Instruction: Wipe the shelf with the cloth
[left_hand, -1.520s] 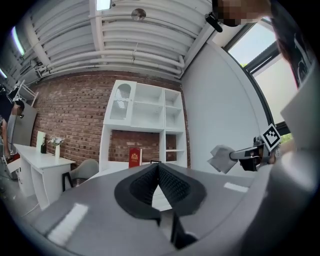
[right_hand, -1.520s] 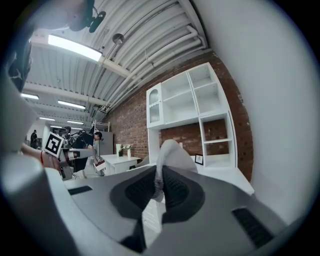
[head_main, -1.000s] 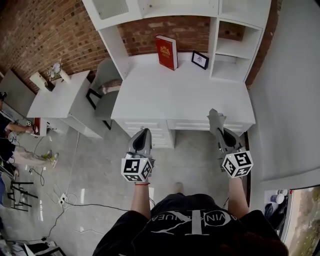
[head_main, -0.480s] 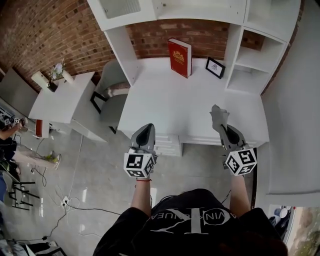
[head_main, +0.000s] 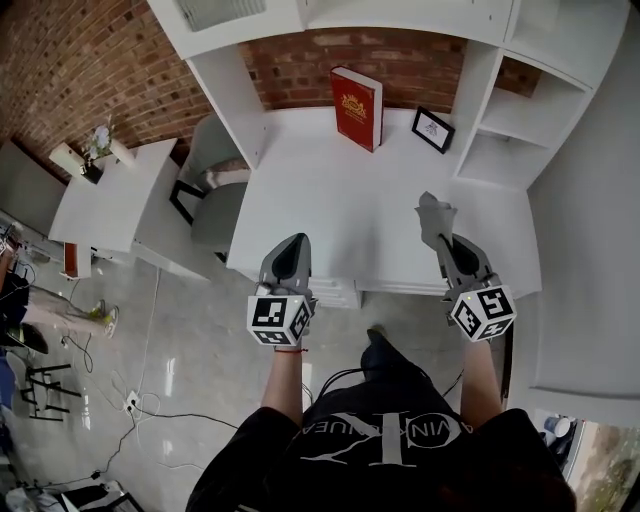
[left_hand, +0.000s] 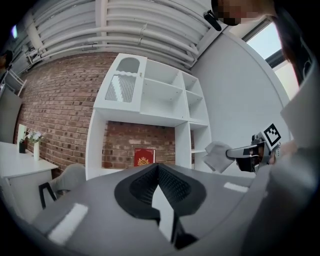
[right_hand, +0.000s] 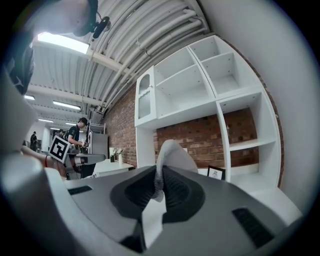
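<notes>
The right gripper (head_main: 442, 240) is clamped on the cloth (head_main: 435, 213). In the right gripper view the grey fabric is pinched between the two pads, with a loose fold standing up beyond the tips. The left gripper (head_main: 292, 246) has its jaws together with nothing between them, and it hangs over the front edge of the white desktop (head_main: 330, 205), lower centre of the head view.

The cloth sits right of centre in the head view, in the air above the front part of the desktop and seemingly not touching any surface. The white shelf (head_main: 520, 115) fills the top of the frame, its open compartments at upper right. A red book (head_main: 357, 105) stands upright against the brick back wall, with a small picture frame (head_main: 433, 130) just to its right.

Wiping does not appear to have begun, so this looks like the approach, with the cloth carried toward the unit. The next move likely calls for reaching the right gripper forward and bringing the loose fold flat onto a ledge or the desktop, so that fabric rather than the jaws rubs the surface. The stroke should steer round the book and the frame, which could tip if nudged.
</notes>
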